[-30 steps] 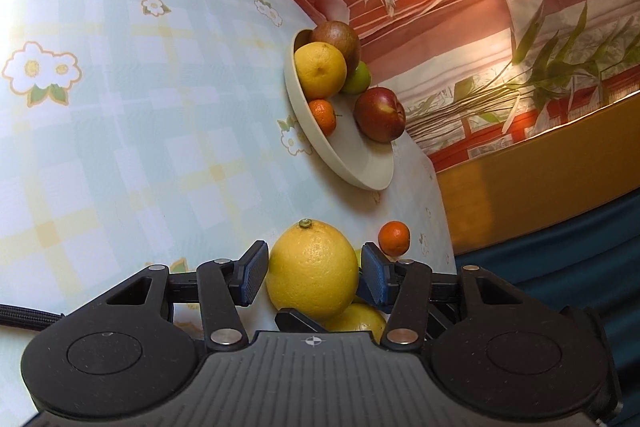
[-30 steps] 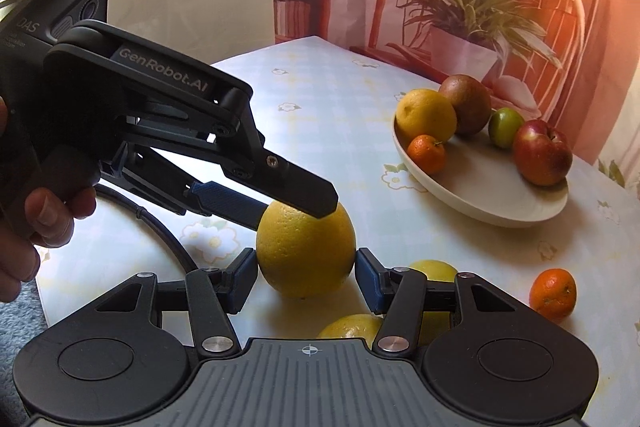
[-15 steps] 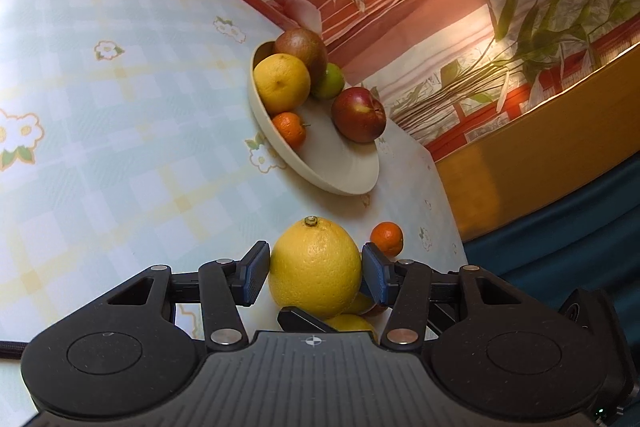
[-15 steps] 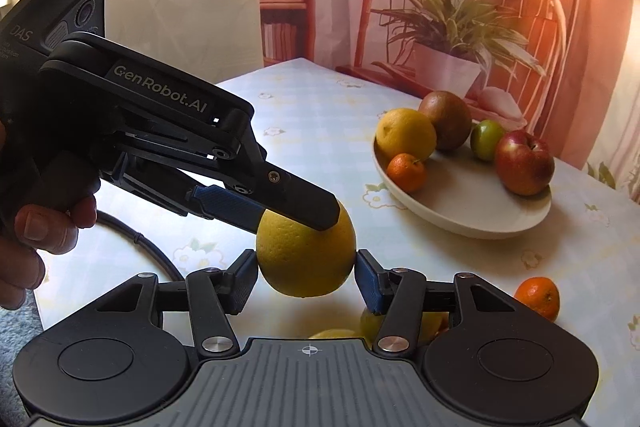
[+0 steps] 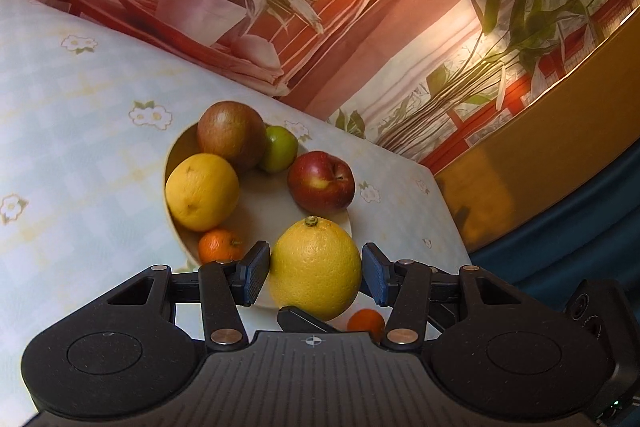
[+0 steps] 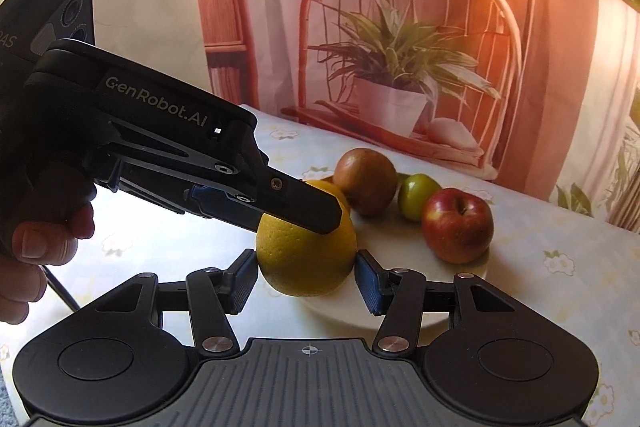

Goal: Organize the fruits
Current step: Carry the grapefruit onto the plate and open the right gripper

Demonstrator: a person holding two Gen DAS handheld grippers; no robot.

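Since the earlier frame, my left jaws [image 5: 316, 273] and right jaws [image 6: 306, 281] have lifted the large yellow dimpled citrus [image 5: 316, 269] off the bench; both pinch it, above the shallow cream bowl [image 5: 264, 211] directly ahead.

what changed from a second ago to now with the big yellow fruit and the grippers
Both grippers, left and right, carried the big yellow fruit up off the table and toward the bowl; it now hangs over the bowl's near rim. Neither let go. The fruit in the bowl and the small orange on the tablecloth stayed put.
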